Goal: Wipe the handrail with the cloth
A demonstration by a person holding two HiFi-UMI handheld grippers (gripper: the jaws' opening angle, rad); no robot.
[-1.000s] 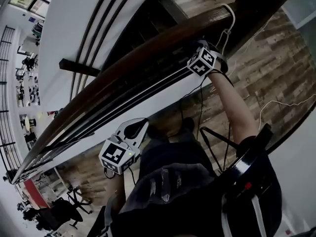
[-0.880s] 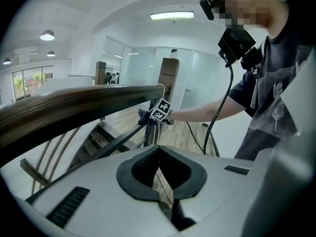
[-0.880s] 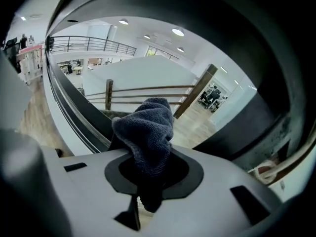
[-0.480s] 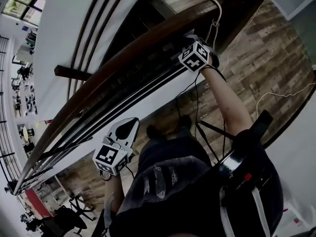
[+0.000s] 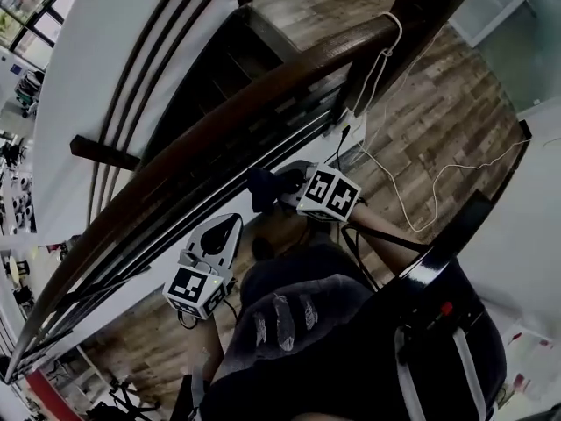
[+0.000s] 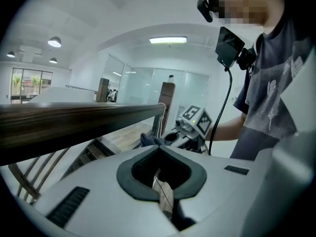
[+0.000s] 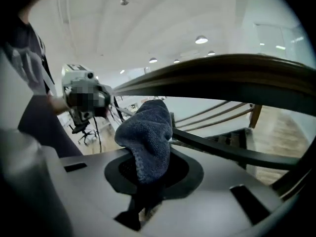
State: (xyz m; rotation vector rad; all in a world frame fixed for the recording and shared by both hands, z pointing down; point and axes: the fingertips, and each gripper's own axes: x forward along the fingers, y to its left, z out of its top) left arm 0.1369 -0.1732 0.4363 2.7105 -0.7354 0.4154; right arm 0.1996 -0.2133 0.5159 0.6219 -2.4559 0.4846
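Note:
The dark brown wooden handrail (image 5: 219, 139) runs from lower left to upper right in the head view. It crosses the top of the right gripper view as the handrail (image 7: 237, 78). My right gripper (image 5: 279, 187) is below the rail, off it and close to my body. It is shut on a dark blue cloth (image 5: 261, 185). The cloth (image 7: 148, 132) bulges up out of the right gripper (image 7: 147, 179). My left gripper (image 5: 233, 224) hangs lower left, under the rail, shut with nothing in it. From the left gripper (image 6: 160, 177) I see the handrail (image 6: 74, 122) and the cloth (image 6: 148, 140).
A dark post (image 5: 425, 11) ends the rail at the upper right, with a white cable (image 5: 386, 51) looped over it and trailing across the wooden floor (image 5: 438, 121). Thin dark bars (image 5: 202, 202) run under the rail. Stairs (image 5: 245, 55) descend beyond it.
My right gripper has come off the handrail's upper end and dropped down and left toward my body, with the cloth still in it. The left gripper has barely moved.

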